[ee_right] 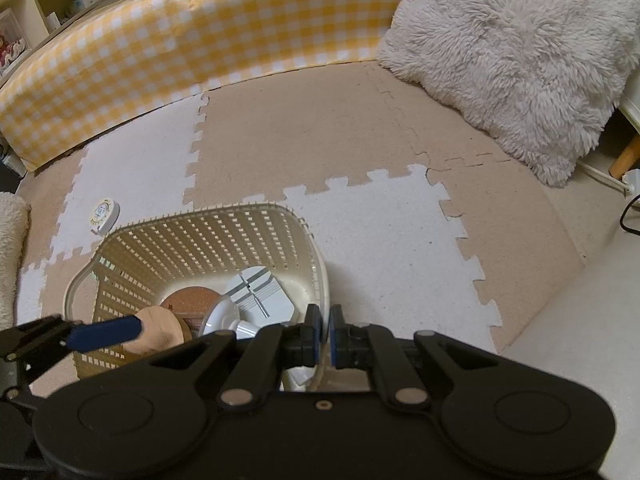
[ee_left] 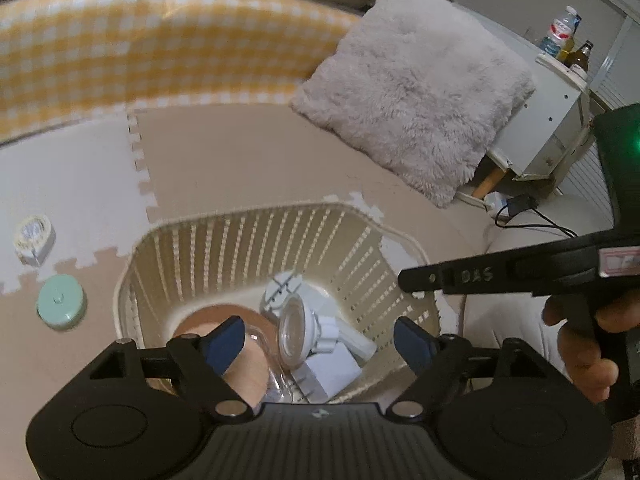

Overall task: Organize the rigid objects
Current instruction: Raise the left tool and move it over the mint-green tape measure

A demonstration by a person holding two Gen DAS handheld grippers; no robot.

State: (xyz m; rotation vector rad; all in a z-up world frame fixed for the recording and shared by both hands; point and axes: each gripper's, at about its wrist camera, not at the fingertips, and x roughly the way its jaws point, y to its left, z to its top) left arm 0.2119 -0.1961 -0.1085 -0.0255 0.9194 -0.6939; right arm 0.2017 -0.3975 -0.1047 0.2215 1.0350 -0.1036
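- Your cream slatted plastic basket [ee_left: 256, 240] sits on the beige and white foam puzzle-mat floor [ee_left: 248, 160], right under both grippers; it already holds a round cork-brown disc, a pale wooden piece [ee_right: 158, 330], a clear plastic cup-like part [ee_left: 292, 330] and flat white plastic pieces [ee_right: 256, 292].
- The things left to gather lie outside the basket, on its left as your left wrist view shows it: a mint-green round lidded tin [ee_left: 61, 301] just beside the basket's left wall, and a white round tape-measure case with printed label [ee_left: 34, 240] a little farther out on a white tile.
- That is the relation your next move turns on, as I judge it: both pieces lie to the left of your left gripper [ee_left: 320, 340], well away from your right one, so your left hand is the nearer.
- Both are round and lie flat, so neither has a long axis to line up with; come from above across the width.
- Your left fingers [ee_left: 228, 340] stand wide apart over the basket's inside, nothing between them, pitched steeply down.
- Your right gripper [ee_right: 325, 332] has its fingers together, clamped on the basket's near rim [ee_right: 320, 264], tilted down, steadying it.
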